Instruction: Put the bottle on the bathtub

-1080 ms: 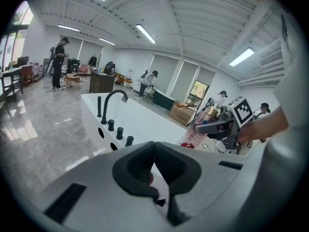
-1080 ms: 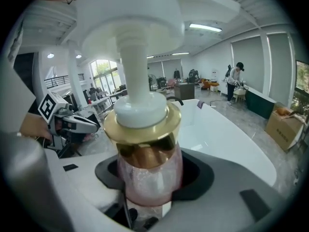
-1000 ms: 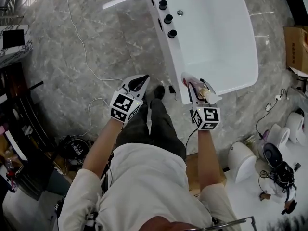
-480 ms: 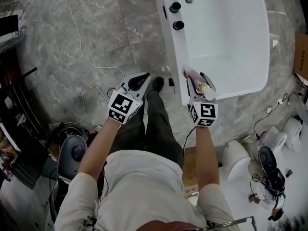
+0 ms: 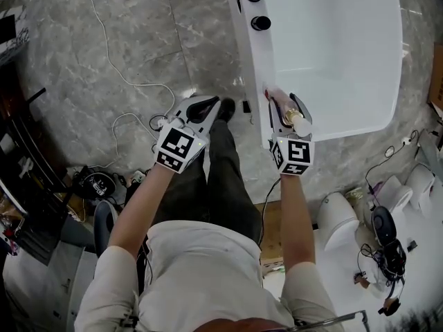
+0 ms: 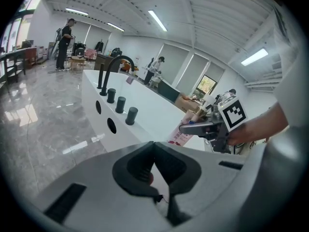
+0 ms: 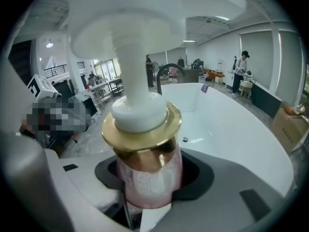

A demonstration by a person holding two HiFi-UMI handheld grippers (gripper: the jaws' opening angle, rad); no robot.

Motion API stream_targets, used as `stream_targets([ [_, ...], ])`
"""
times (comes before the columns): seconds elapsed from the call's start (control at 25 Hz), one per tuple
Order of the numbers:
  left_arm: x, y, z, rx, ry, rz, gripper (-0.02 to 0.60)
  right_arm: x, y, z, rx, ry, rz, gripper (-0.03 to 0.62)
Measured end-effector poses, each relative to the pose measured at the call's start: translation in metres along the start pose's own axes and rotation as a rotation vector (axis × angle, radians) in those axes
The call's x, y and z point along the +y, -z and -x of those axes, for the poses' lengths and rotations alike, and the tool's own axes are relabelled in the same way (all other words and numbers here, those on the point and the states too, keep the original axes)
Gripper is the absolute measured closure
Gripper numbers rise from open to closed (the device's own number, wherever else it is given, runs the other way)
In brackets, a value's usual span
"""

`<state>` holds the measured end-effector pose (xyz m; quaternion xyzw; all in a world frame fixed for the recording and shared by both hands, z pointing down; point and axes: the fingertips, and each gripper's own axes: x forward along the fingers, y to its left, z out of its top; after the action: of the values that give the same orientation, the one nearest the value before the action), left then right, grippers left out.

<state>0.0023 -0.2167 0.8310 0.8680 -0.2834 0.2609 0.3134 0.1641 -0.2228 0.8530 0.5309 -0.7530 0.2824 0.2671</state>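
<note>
grey marble floor (image 5: 104, 40) fills the left of the head view, with a thin pale cable (image 5: 131, 85) looping across it, and the white bathtub (image 5: 252, 68) runs up the right side. two black knobs (image 5: 261, 23) sit on its near rim. the right gripper (image 5: 282, 101) reaches over the tub's near corner, and we see the bottle (image 5: 291, 115) between its jaws, pink body forward, gold collar and white pump back toward the marker cube. the left gripper (image 5: 201, 109) hangs lower and to the left, above the person's dark trouser leg and just beside the tub's outer wall, apart from the bottle. a white toilet (image 5: 336, 220) stands on the floor at the lower right. in the left gripper view, we find this claw's dark pads pressed together with nothing between them. beyond it the tub rim carries three dark knobs and a curved black faucet (image 6: 113, 69), and the right gripper holds the bottle's pink, labelled body low over the rim; we cannot tell whether its base touches. in the right gripper view, the jaws are clamped on the bottle's clear pink body just under the gold collar, one pad on either side, and the white pump head rises close to the lens. behind it we look down into the white basin, where a small round drain (image 7: 185, 139) sits on the tub's floor.
</note>
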Motion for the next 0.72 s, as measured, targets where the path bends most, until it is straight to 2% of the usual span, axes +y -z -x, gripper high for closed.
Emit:
stream_targets([
  [0.28, 0.0, 0.017, -0.023, 0.023, 0.015, 0.033, 0.574, -0.004, 0.013, -0.019, 0.014, 0.018, 0.012, 0.358],
  [0.72, 0.021, 0.034, -0.024, 0.042, -0.021, 0.079, 0.574, 0.003, 0.023, -0.03, -0.012, 0.05, 0.053, 0.352],
])
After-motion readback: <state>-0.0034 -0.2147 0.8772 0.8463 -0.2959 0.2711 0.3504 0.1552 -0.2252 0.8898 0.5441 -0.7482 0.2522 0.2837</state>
